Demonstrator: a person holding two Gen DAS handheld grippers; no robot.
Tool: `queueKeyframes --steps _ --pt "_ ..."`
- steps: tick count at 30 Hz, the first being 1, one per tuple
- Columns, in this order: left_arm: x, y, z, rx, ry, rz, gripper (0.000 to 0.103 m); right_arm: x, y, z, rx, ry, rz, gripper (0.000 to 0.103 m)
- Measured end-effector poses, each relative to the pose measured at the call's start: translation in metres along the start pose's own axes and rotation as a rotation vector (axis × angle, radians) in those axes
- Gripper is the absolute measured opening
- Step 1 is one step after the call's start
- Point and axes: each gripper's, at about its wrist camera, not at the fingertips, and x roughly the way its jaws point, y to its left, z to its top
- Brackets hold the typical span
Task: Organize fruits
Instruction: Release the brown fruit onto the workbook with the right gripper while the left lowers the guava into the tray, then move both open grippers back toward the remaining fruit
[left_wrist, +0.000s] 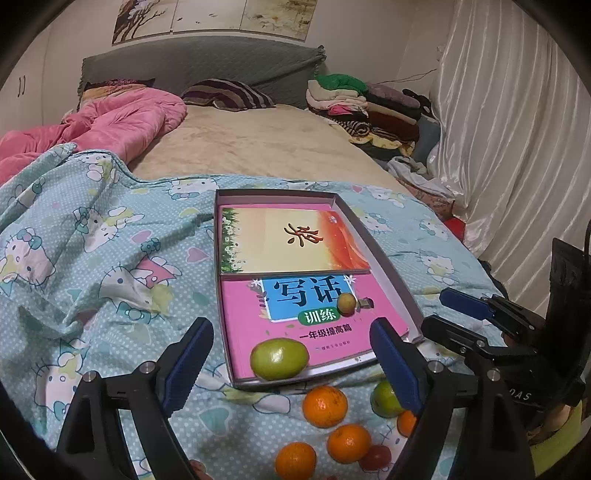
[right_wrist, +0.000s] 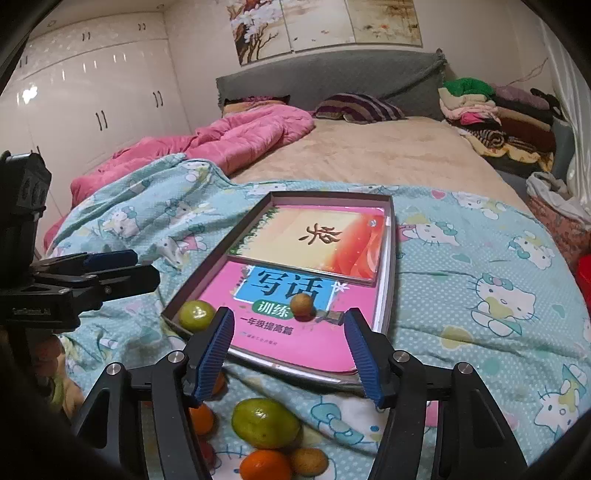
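Only two fruits are sitting in the shallow box (left_wrist: 380, 243) on the bed so far: a green one (left_wrist: 279, 359) and a small brown one (left_wrist: 346, 303). Both hand-held grippers, left (left_wrist: 291, 363) and right (right_wrist: 290, 356), are gaping open and empty, while the oranges (left_wrist: 325, 406) and the rest are lying loose on the blanket (left_wrist: 110, 258) just beside it.

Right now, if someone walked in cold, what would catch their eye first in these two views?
Probably the shallow box on the cartoon-cat bedspread, lined with bright books, with a green fruit at its near edge and a small brown fruit further in. Next, the oranges loose on the bedspread in front of the box. The left gripper and right gripper hang open and empty.
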Motion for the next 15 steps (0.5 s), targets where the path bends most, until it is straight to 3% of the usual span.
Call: queueKeyframes --steps 15 --pt "-0.011 -0.001 -0.019 0.01 0.012 0.015 0.087 -0.019 0.014 -0.034 0.018 0.024 -0.014 0.067"
